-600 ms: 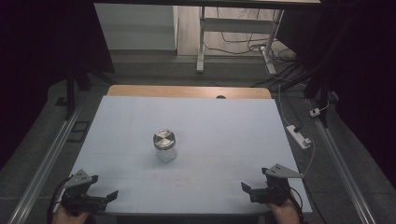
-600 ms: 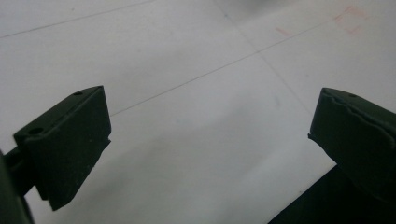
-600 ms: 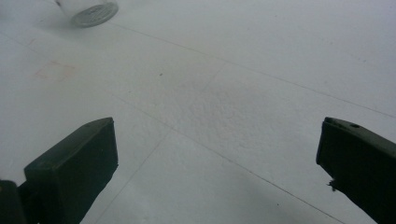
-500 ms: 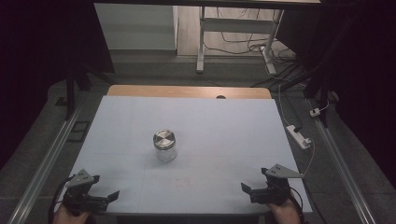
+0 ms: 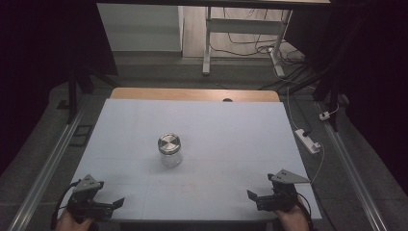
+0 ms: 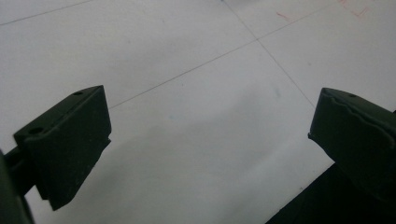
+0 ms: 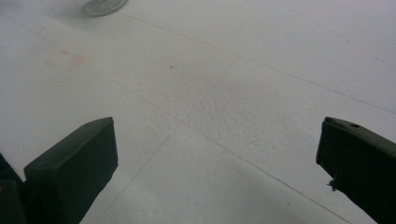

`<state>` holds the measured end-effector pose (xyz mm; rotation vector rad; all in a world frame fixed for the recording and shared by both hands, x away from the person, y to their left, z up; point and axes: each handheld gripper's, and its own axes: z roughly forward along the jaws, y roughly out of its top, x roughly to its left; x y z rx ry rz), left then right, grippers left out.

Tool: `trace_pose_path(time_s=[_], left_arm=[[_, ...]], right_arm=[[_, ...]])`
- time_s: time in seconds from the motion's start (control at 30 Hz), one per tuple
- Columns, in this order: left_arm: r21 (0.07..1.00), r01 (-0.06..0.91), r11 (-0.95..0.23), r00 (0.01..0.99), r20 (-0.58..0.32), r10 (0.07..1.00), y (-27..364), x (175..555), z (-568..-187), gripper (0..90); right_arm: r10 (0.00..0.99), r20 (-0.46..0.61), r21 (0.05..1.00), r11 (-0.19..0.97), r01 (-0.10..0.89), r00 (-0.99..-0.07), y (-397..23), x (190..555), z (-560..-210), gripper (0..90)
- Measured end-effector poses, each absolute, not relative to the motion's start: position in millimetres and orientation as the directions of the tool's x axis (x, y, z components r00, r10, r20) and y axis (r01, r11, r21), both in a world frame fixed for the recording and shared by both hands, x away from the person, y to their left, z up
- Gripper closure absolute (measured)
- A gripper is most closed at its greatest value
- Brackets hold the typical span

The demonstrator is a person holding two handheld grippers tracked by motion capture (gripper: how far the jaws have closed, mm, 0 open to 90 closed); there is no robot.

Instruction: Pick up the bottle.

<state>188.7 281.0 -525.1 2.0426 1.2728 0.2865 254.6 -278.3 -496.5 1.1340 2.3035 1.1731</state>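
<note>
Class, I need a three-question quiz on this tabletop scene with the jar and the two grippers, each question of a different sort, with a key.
1. True or false: the jar has its metal lid on.
2. Multiple choice: the jar stands A) between the left gripper's fingers, B) upright near the middle of the table, apart from both grippers, C) tipped over at the far edge.
3. Fill in: the right gripper's fingers are ____ and hold nothing.

Key: 1 true; 2 B; 3 open.
</note>
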Motion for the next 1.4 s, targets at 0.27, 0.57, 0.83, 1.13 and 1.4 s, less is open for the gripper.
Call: trace_pose_path(time_s=[0.27, 0.57, 0.83, 1.13, 1.4], left_arm=[[0.666, 0.702, -0.252, 0.494, -0.202, 0.845, 284, 190, -525, 0.0], [0.687, 0.667, -0.288, 0.519, -0.151, 0.842, 278, 191, -521, 0.0], [0.699, 0.646, -0.307, 0.536, -0.129, 0.834, 273, 194, -519, 0.0], [0.720, 0.608, -0.335, 0.591, -0.128, 0.796, 269, 201, -518, 0.0], [0.734, 0.601, -0.317, 0.600, -0.153, 0.785, 265, 207, -518, 0.0]], right_arm=[[0.782, 0.073, 0.786, 0.336, 0.518, -0.619, -279, 255, -497, 0.0], [0.783, 0.077, 0.782, 0.337, 0.525, -0.618, -279, 256, -497, 0.0], [0.766, 0.077, 0.782, 0.351, 0.515, -0.638, -278, 255, -497, 0.0], [0.769, 0.087, 0.782, 0.341, 0.521, -0.634, -279, 256, -497, 0.0], [0.767, 0.080, 0.783, 0.347, 0.517, -0.636, -279, 255, -498, 0.0]])
